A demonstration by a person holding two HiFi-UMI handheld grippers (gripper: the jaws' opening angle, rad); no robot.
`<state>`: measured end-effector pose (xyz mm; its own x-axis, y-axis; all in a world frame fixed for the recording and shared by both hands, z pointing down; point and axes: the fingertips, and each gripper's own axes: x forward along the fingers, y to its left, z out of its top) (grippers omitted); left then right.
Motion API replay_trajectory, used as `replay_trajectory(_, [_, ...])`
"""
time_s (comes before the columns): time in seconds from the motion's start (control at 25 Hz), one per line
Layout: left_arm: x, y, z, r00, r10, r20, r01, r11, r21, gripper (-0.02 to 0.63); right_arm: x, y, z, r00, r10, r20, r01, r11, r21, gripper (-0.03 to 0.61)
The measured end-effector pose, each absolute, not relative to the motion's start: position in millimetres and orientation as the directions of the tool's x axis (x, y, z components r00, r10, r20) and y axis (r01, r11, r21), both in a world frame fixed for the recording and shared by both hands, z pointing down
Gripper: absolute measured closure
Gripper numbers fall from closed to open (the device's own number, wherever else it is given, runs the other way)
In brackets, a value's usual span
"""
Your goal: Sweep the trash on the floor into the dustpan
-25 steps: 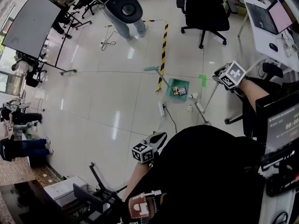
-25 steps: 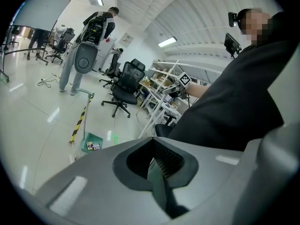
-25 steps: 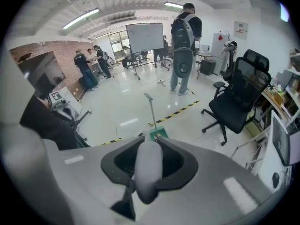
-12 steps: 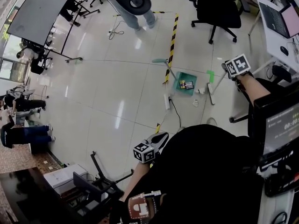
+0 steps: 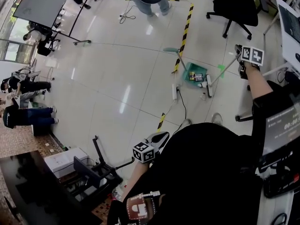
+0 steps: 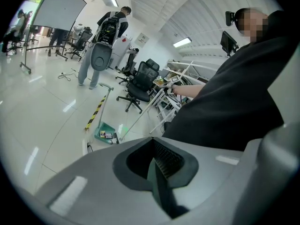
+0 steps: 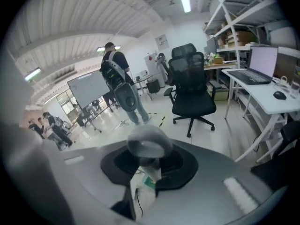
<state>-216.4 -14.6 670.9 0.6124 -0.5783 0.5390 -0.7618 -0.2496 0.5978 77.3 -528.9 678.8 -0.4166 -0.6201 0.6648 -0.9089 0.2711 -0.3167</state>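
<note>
Right gripper [image 7: 144, 170] is clamped shut around the rounded top of the broom handle [image 7: 145, 146]. Left gripper [image 6: 157, 175] is pulled in close to the body, its fingers [image 6: 166, 159] pressed together with nothing between them.

From the right grip the handle slants down and away to the broom head [image 5: 209, 86], which sits just beside the green dustpan [image 5: 191, 68]. The pan already has some stuff in it. A couple of loose scraps [image 5: 203, 96] lie on the floor near the head, on the side toward the person.

My take on handling: the broom is light and stiff, but holding it at the very tip gives poor control, so a lower grip would help. The scraps look like light paper or packaging, though they're too small to be sure, and will probably skitter. The pan is thin plastic and may slide, so the free left gripper could steady its upright handle [image 5: 174, 55].

Only the head view shows the scraps and the broom head. The right gripper view is mostly that knob. The left gripper view catches the pan and the slanted handle well ahead of its fingers.
</note>
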Motion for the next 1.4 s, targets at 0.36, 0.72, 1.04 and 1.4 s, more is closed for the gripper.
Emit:
replay_trajectory(0.36, [-216.4,-21.4,668.6,0.627,-0.571,0.530,-0.756,-0.280,0.592,0.612,93.8,-528.7,655.2,-0.477,-0.653,0.588,-0.868,0.248,-0.429,0.514])
replay_trajectory(0.72, [-223.3,-55.0,654.3,0.697,-0.552,0.458,-0.706,-0.413,0.576,0.612,94.1,-442.2,620.1,-0.503,-0.581,0.640,-0.859,0.420,-0.293,0.511])
replay_trajectory(1.04, [-226.7,-79.2,651.6,0.845,-0.404,0.349,-0.533,-0.595,0.602,0.612,139.9,-332.5,586.8,-0.388,-0.636,0.668,-0.918,0.335,-0.214,0.512])
replay_trajectory(1.4, [-160.8,-54.2,645.7,0.935,-0.181,0.304,-0.335,-0.729,0.597,0.612,198.8,-187.7,559.5,-0.355,-0.681,0.641,-0.935,0.242,-0.261,0.514])
